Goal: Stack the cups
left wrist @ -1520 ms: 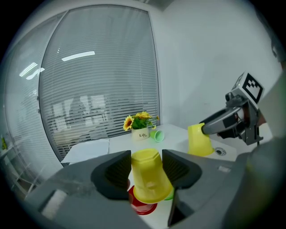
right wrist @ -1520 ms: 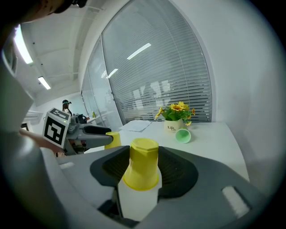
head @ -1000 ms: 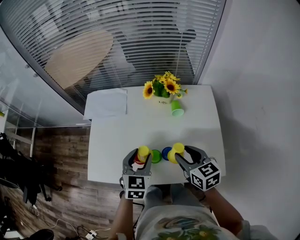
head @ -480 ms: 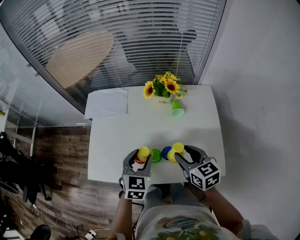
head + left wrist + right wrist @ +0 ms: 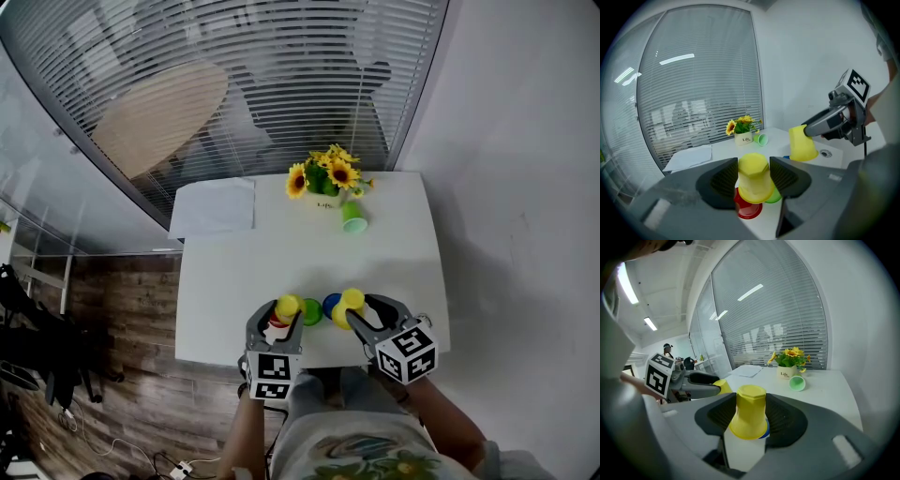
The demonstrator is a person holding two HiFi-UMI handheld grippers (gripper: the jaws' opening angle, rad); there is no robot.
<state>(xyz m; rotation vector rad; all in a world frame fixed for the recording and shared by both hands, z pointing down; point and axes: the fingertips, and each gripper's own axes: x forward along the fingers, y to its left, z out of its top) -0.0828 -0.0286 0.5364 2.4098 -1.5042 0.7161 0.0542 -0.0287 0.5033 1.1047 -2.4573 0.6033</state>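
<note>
Now the left hand-held gripper is clamped on an upturned yellow cup, with a red cup and a green cup just beneath it near the front edge of the white counter. Beside it, the right hand-held gripper grips a second yellow cup, also upside down, close to a blue cup. A pale green cup lies on its side by the sunflowers.

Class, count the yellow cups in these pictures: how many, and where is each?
2. One yellow cup is clamped in the left tool, the other in the right tool. Nested ones could be hidden.
</note>
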